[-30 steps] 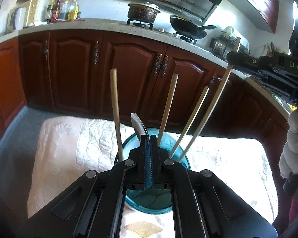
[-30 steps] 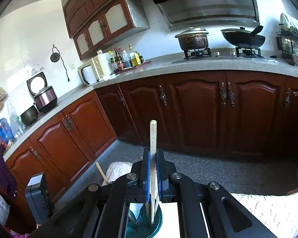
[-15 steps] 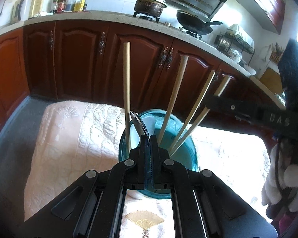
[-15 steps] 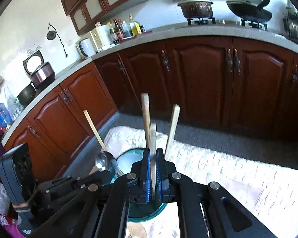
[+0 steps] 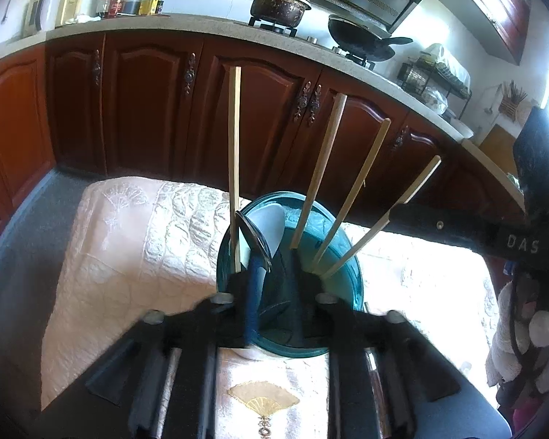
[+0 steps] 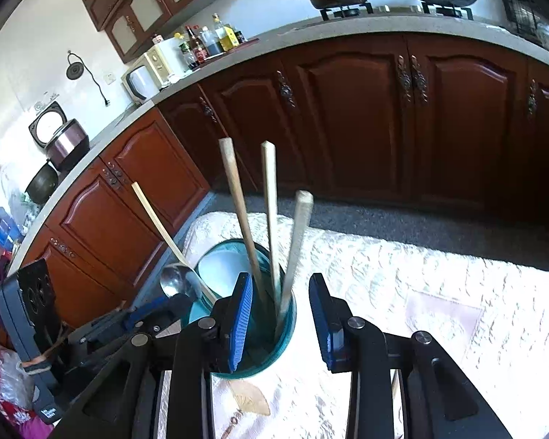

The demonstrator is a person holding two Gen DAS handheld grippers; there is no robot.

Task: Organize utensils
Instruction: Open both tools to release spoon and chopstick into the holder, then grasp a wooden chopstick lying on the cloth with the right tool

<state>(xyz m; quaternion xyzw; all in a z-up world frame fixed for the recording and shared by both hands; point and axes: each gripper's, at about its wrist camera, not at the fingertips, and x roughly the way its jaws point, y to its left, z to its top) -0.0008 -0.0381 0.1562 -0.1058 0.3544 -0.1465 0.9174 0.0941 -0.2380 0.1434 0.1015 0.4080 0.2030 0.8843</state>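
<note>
Right cam: my right tool [image 6: 282, 318] is wide apart, blue pads either side of the teal cup [image 6: 289, 325], gripping nothing. One chopstick [image 6: 298, 234] stands in the cup between the pads, blurred. Three more chopsticks [image 6: 239, 216] fan out of the same cup, one leaning hard left. This cam also catches my left tool [image 6: 164, 305] from the side at the cup's left rim, with the spoon [image 6: 175, 280] bowl-up right above its tips. Left cam: the fingers are motion-blurred but there's a visible gap between them with the cup showing through, so slightly apart. The spoon bowl sits by the left finger; can't tell if it touches the pad. Only this view shows all four sticks spread out and the right tool's black body crossing behind the rightmost stick. The cup stands on the desk [image 5: 128, 237], which has a white quilted cloth with a fan motif near me. The desk's far and left edges drop to grey floor [image 5: 25, 226]. The cloth is open to the left of the cup in the left cam and to the right in the right cam. Stick tops lean into the space over the cup, and both tools crowd its rim. Beyond: dark red cabinets [image 6: 347, 117], pot [image 5: 280, 7] and wok [image 5: 358, 36] on the hob, microwave [image 6: 146, 73], bottles [image 6: 212, 40], and a rice cooker [image 6: 60, 139] well apart.
</note>
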